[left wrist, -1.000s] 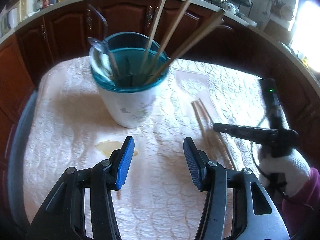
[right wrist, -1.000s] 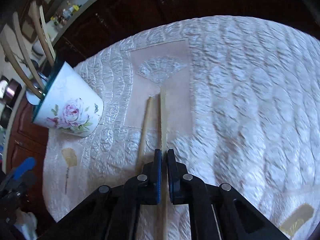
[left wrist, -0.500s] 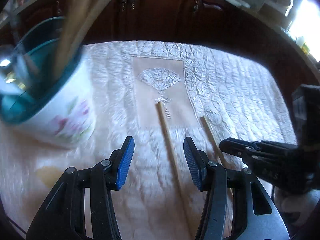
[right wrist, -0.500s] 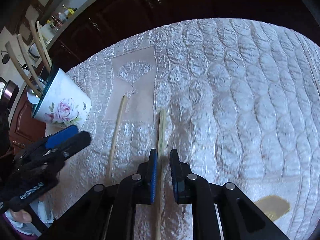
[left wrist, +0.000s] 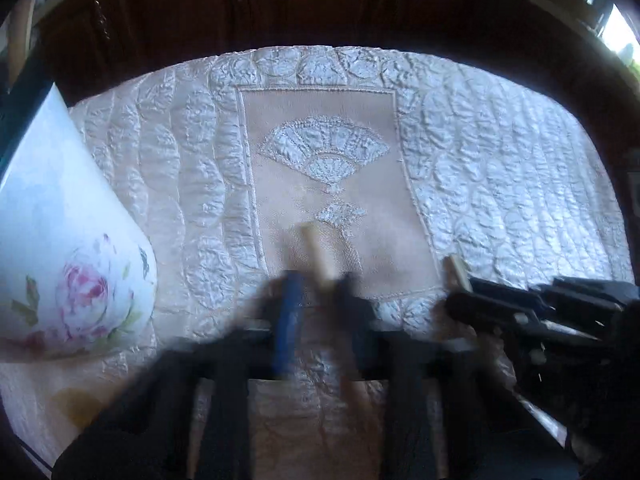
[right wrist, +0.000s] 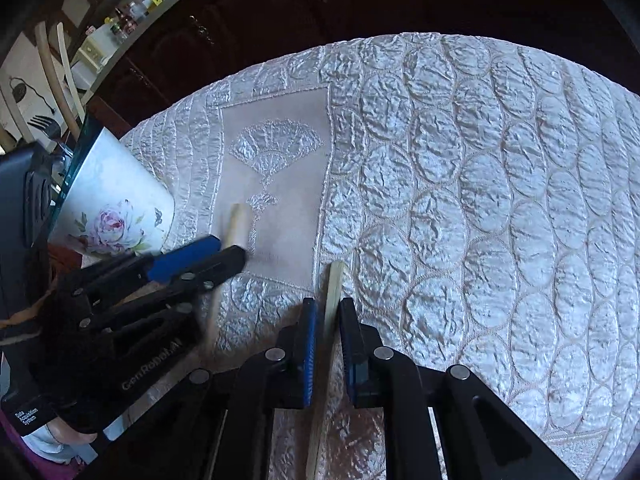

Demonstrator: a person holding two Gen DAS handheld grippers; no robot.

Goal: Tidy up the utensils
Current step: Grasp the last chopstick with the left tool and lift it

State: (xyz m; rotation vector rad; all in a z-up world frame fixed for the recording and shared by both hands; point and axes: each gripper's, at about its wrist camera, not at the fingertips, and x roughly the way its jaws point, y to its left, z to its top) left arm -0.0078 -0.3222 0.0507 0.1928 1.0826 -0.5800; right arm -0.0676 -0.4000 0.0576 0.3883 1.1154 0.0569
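Beside the floral cup (right wrist: 116,216), each chopstick lies on the quilted cloth (right wrist: 480,200) between slightly spread jaws, left gripper (right wrist: 228,254) around the round chopstick (right wrist: 236,224), right gripper (right wrist: 328,320) around the flat chopstick (right wrist: 334,292); I'd centre each stick, then pinch squarely before lifting.

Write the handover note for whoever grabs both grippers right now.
Left gripper: fingers astride the round chopstick lying on the quilted cloth; this view is blurred, so whether it grips is unclear.
Right gripper: fingers slightly apart, either side of the flat chopstick, not clamped.
Floral cup stands at the left, already holding several chopsticks and a fork.
Done: most utensils are in the cup.
Left: close on each chopstick, lift, and drop both into the cup.
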